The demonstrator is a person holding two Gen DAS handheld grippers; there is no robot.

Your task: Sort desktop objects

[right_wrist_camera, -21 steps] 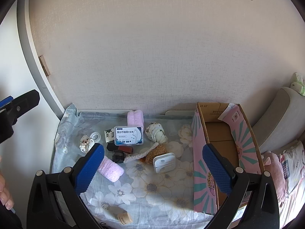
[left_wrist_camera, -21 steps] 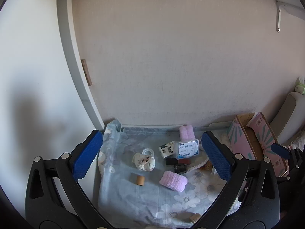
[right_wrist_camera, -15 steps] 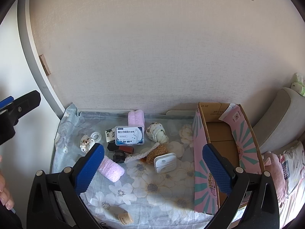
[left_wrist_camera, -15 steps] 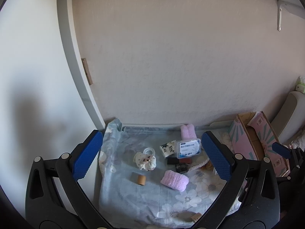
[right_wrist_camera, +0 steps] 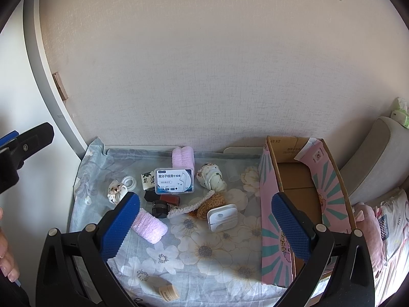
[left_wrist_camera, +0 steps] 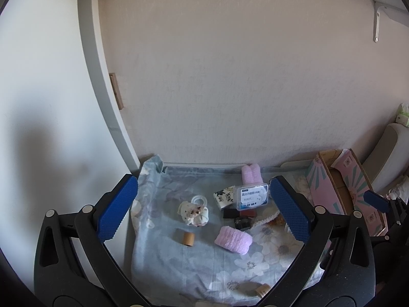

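Small objects lie scattered on a floral cloth (right_wrist_camera: pixel 204 250): a clear floss box (right_wrist_camera: pixel 174 181), a pink roll (right_wrist_camera: pixel 150 228), a second pink roll (right_wrist_camera: pixel 182 157) by the wall, a white clip holder (right_wrist_camera: pixel 222 217), a brown knit piece (right_wrist_camera: pixel 213 200) and a tan cap (right_wrist_camera: pixel 168 292). An open cardboard box (right_wrist_camera: pixel 294 179) with pink sides stands at the right. My right gripper (right_wrist_camera: pixel 205 226) hovers open above the cloth, holding nothing. My left gripper (left_wrist_camera: pixel 204 211) is likewise open and empty, over the floss box (left_wrist_camera: pixel 252 196), a small tan cylinder (left_wrist_camera: pixel 187 238) and the pink roll (left_wrist_camera: pixel 233 239).
A wall runs behind the table. A grey cushioned seat (right_wrist_camera: pixel 378 158) and pink bedding (right_wrist_camera: pixel 370 232) lie right of the box. A white tape ring (right_wrist_camera: pixel 129 182), patterned cloth bundles (right_wrist_camera: pixel 211 177) and dark small items (right_wrist_camera: pixel 161 207) crowd the cloth's middle. A person's fingers (right_wrist_camera: pixel 6 261) show at far left.
Both views have shifted slightly; the objects sit a little lower and nearer in the frames. Nothing on the cloth has moved, and both grippers stay open.
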